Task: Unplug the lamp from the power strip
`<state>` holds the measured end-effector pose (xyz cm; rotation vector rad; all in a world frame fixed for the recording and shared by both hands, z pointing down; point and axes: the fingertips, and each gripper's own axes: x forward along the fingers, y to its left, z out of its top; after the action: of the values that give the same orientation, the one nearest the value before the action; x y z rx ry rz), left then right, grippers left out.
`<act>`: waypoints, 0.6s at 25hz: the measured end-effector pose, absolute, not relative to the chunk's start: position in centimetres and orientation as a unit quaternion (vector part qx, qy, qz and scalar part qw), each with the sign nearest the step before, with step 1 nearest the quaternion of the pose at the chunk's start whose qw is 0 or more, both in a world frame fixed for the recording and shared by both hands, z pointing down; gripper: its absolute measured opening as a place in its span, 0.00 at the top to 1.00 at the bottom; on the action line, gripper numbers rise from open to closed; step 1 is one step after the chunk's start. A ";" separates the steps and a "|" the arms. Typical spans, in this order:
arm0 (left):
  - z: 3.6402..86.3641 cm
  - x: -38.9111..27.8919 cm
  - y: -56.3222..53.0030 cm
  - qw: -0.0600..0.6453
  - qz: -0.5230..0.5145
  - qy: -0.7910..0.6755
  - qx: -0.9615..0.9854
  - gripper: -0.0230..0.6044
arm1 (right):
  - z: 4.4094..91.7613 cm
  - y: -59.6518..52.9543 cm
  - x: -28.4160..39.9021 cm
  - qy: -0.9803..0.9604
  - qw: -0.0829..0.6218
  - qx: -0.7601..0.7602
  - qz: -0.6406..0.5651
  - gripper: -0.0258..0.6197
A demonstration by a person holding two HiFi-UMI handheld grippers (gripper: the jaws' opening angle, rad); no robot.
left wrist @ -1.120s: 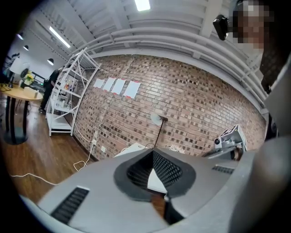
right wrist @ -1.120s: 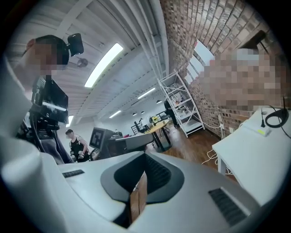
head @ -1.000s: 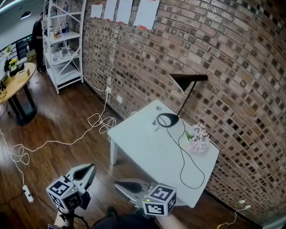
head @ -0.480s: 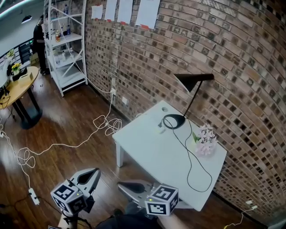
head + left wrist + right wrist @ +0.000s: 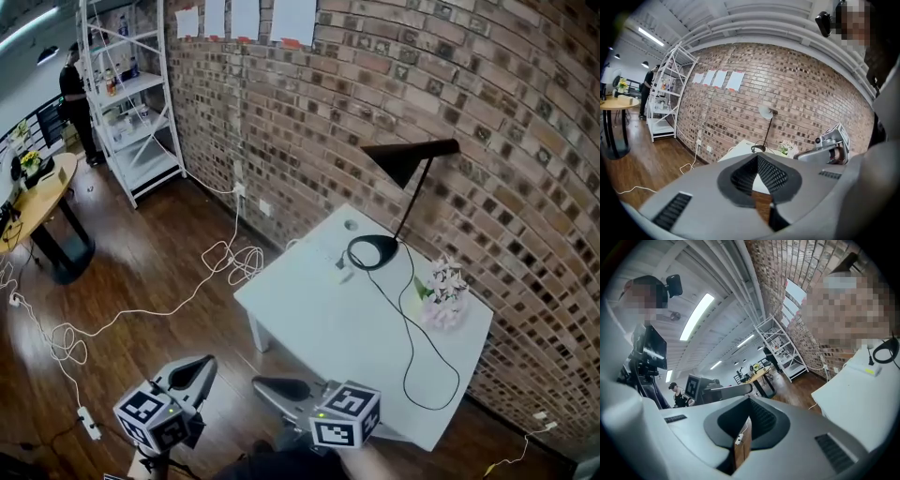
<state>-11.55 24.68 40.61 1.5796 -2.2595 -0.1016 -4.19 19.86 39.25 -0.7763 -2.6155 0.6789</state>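
A black lamp [image 5: 405,159] stands at the back of the white table [image 5: 319,319], its ring base [image 5: 373,251] near the brick wall. Its black cord [image 5: 405,328] loops across the tabletop. A small white block [image 5: 343,267] with a dark plug lies just beside the base [image 5: 886,350]; the block [image 5: 872,371] also shows in the right gripper view. Both grippers hover in front of the table, apart from it. My left gripper [image 5: 200,366] [image 5: 757,157] is shut and empty. My right gripper [image 5: 270,385] [image 5: 749,398] is shut and empty too.
Pink flowers [image 5: 445,291] sit on the table's right side. A white cable [image 5: 225,258] coils on the wooden floor from a wall outlet [image 5: 240,190] to a floor power strip [image 5: 87,423]. A white shelf [image 5: 131,94], a person and a round wooden table [image 5: 37,192] stand at left.
The head view has shifted, so the table and lamp now sit further right and lower. Both grippers have moved with it and stay shut.
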 end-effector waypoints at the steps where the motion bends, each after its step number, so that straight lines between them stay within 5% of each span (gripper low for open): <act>1: 40.4 -11.8 24.0 0.194 -0.037 -0.802 0.564 0.94 | 39.3 19.2 -4.5 -0.918 0.162 -0.269 0.242 0.98; 15: 39.4 -14.9 12.9 0.219 0.009 -0.786 0.578 0.94 | 39.6 9.3 -8.7 -0.915 0.143 -0.265 0.270 0.98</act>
<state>-14.90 12.90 39.36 1.5991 -2.1766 0.0244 -8.68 9.29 39.64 -0.7632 -2.6384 0.7781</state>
